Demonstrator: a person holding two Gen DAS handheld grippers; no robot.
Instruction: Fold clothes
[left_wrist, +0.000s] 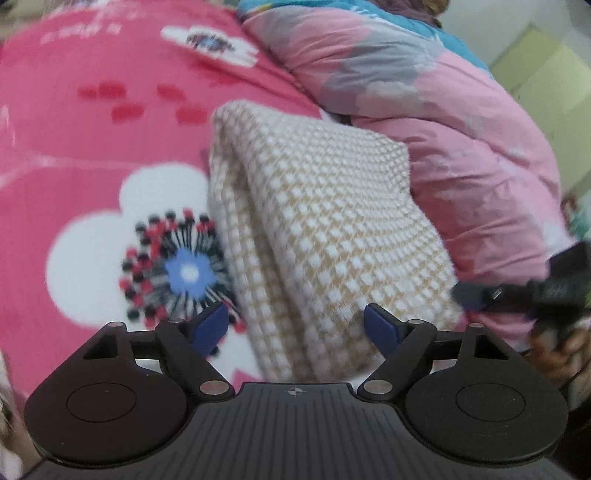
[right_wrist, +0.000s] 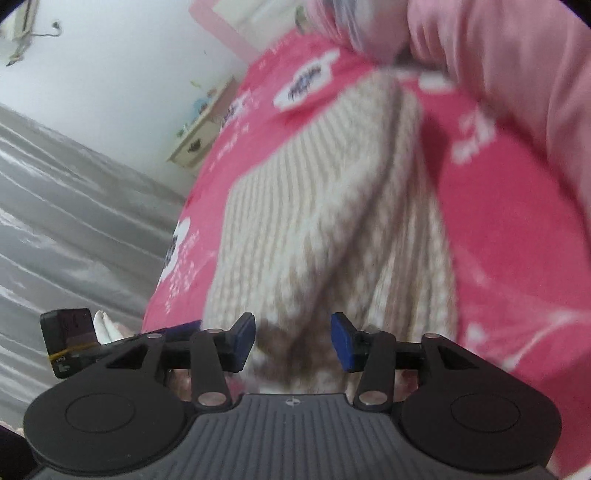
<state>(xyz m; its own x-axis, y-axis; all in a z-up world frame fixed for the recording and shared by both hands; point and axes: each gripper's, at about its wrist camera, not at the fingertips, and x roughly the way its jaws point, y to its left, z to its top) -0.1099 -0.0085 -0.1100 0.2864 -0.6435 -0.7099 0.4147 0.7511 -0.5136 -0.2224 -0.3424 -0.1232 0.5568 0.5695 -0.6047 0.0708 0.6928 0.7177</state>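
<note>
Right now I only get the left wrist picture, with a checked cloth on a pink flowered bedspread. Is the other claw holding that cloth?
Observer: No. In the right wrist view the right claw stands open. The checked cloth lies just ahead of its blue pads, and they are not pinching it.
Operator: What is further off on that side?
Observer: A cream cabinet with a dark drawer handle stands against a white wall.
Operator: Anything else I am missing?
Observer: A shiny grey surface fills the left of that view. I cannot tell whether it is floor or curtain.
</note>
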